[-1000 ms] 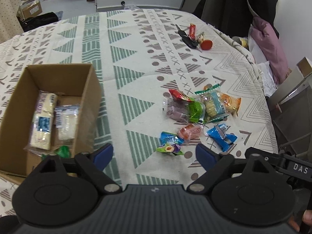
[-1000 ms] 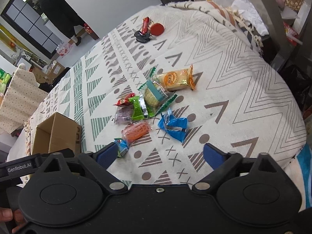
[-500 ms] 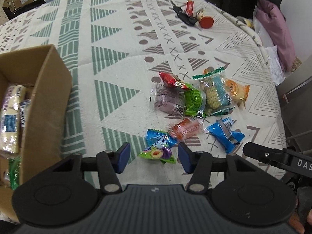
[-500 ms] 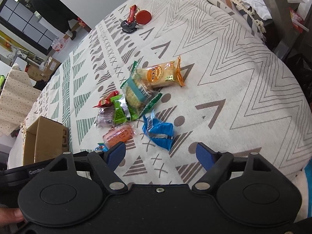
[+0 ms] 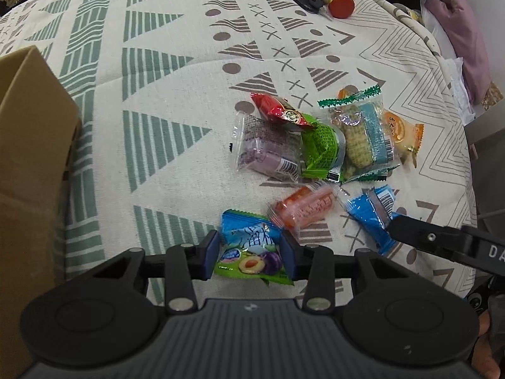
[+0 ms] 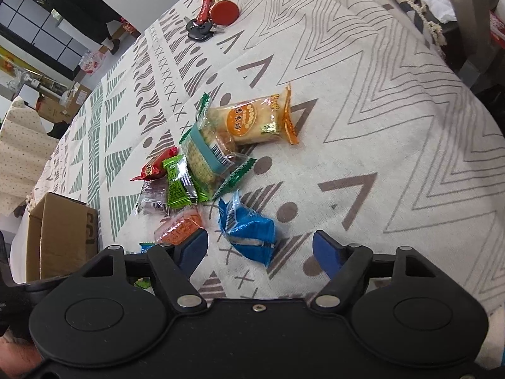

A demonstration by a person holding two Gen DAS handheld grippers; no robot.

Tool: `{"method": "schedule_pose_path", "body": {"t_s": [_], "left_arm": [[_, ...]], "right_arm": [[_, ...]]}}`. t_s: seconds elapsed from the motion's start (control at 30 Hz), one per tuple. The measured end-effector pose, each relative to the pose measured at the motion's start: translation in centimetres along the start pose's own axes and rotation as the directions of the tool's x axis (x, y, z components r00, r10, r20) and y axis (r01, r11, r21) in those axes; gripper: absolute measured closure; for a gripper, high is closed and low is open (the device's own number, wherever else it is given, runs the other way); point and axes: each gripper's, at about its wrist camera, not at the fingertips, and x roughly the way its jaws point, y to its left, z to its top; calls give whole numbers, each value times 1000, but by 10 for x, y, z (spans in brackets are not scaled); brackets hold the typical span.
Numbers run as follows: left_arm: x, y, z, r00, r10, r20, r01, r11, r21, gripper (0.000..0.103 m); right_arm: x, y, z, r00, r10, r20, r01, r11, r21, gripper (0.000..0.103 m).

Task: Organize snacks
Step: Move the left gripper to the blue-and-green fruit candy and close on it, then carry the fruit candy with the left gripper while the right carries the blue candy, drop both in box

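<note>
Eight snacks remain on the cloth (image 5: 176, 72) beside the box (image 5: 28, 145). Left gripper (image 5: 249, 249), wide open a second ago, has now closed onto the plum packet (image 5: 251, 248), nearest the box. Right gripper (image 6: 260, 251) hangs spread over the blue packet (image 6: 249, 230), not gripping.

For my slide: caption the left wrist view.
Left gripper closes on a plum candy packet beside the cardboard box.
</note>
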Motion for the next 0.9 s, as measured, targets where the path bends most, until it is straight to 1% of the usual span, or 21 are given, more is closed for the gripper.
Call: {"method": "schedule_pose_path", "body": {"t_s": [0.07, 0.17, 0.23, 0.27, 0.3, 0.4, 0.57, 0.9], "left_arm": [[1, -1, 1, 1000, -1, -6, 1, 1000, 0, 65], [-1, 0, 2, 1000, -7, -10, 7, 1000, 1, 68], [-4, 0, 1, 1000, -6, -4, 6, 1000, 1, 71], [-6, 0, 1, 1000, -4, 0, 4, 1000, 0, 72], [-8, 0, 1, 1000, -2, 3, 2, 1000, -1, 73], [-16, 2, 0, 1000, -6, 15, 6, 1000, -1, 73], [-30, 6, -3, 999, -13, 39, 13, 1000, 0, 73], [-70, 17, -16, 994, -29, 105, 30, 1000, -6, 74]], "right_arm": [[4, 3, 2, 1000, 3, -3, -3, 1000, -8, 31], [10, 8, 4, 1000, 0, -6, -1, 1000, -23, 37], [13, 11, 4, 1000, -8, -3, 8, 999, -38, 48], [14, 12, 5, 1000, -12, -8, 11, 999, -43, 65], [15, 12, 5, 1000, -10, -15, 10, 999, -41, 69], [9, 11, 4, 1000, 4, -13, -5, 999, -40, 73], [-5, 16, -3, 999, 32, 6, -32, 999, -28, 74], [-35, 44, -16, 996, 67, 67, -63, 996, -62, 74]]}}
